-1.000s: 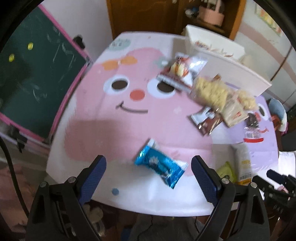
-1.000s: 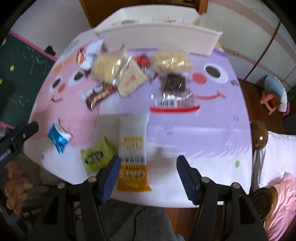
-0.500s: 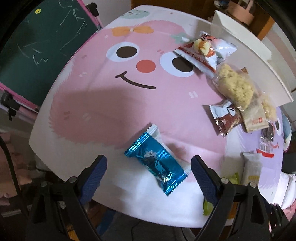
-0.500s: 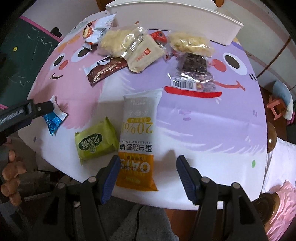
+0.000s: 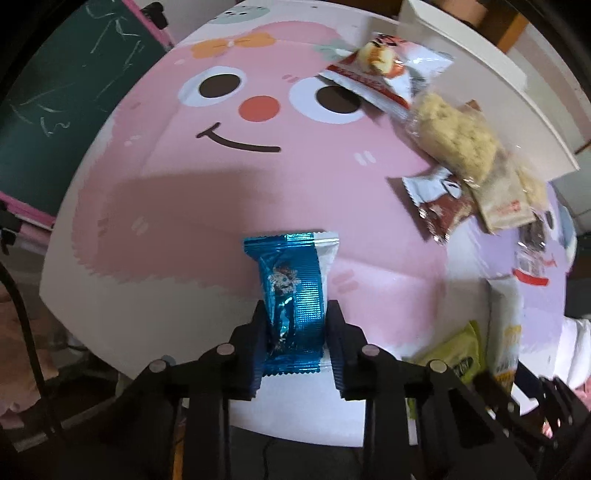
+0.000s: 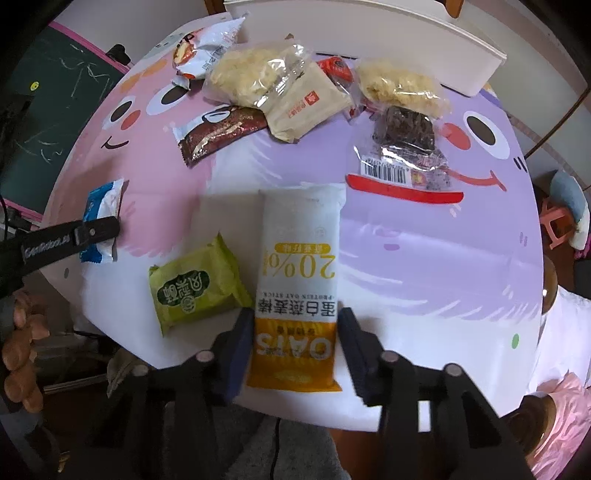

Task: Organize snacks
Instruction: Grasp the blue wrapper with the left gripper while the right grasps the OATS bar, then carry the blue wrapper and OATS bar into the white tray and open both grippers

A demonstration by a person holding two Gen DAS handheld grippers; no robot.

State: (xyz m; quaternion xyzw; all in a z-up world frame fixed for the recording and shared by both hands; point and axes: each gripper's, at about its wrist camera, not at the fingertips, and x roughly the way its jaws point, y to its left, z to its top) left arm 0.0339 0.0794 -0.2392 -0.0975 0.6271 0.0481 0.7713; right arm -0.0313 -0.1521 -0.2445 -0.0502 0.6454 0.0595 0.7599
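Pinching the blue packet (image 5: pixel 291 295), left gripper (image 5: pixel 295 314); right gripper (image 6: pixel 293 332), just closing, straddles the oat bar (image 6: pixel 299 280).

On the table (image 6: pixel 424 258), the oats bar (image 6: pixel 297 288) lies in the near middle, and the square packet (image 6: pixel 197 288) is just beside it on its left. The foil packet (image 6: pixel 101 221) lies farther left (near the table edge). The other snacks (image 6: pixel 288 85) lie behind them, in front of the tray (image 6: pixel 369 33).

Green chalkboard (image 5: pixel 70 92) beside cartoon-printed table (image 5: pixel 221 192)
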